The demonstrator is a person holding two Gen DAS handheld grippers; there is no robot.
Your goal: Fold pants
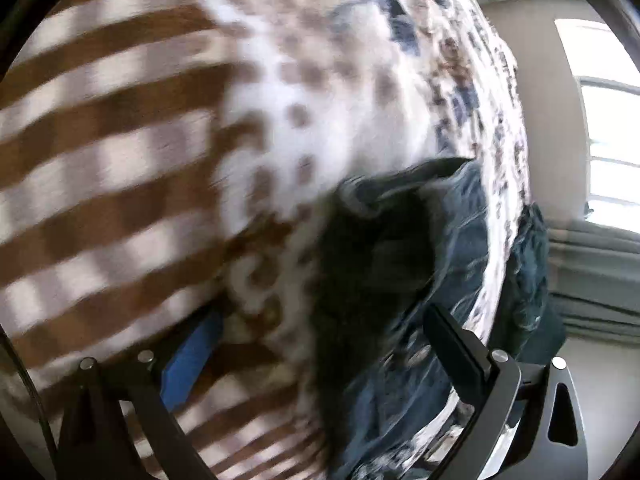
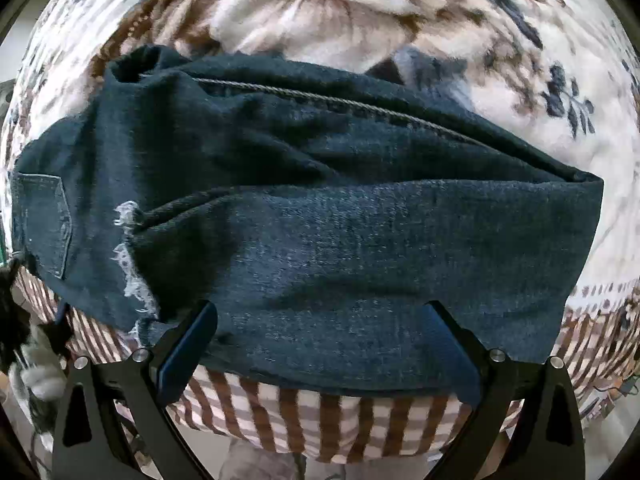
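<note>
In the right wrist view, the right gripper (image 2: pixel 320 344) is nearest, with its two fingers spread wide and nothing between them. Their tips reach over the near edge of the dark blue jeans (image 2: pixel 304 208), but I cannot tell if they touch the cloth. The jeans lie folded in a long band across the bed, on a blanket (image 2: pixel 500 76) with brown and grey flowers and a brown-and-white checked border (image 2: pixel 320 424) along the near side. At the left end of the jeans a frayed hem (image 2: pixel 130 276) and a back pocket (image 2: pixel 44 220) are seen. On the upper layer a yellowish seam (image 2: pixel 320 98) runs along the leg, and at the far left corner the leg opening (image 2: pixel 136 64) stands a little raised.

In the left wrist view (it is strongly blurred) the left gripper (image 1: pixel 320 344) also has its fingers far apart and holds nothing. Between and just beyond them a bunched part of the jeans (image 1: pixel 400 280) lies on the blanket (image 1: pixel 320 80), with the checked border (image 1: pixel 100 180) on the left side. Farther away on the right, a bright window (image 1: pixel 608 120) and grey curtain folds (image 1: pixel 592 280) are seen beyond the bed edge.
</note>
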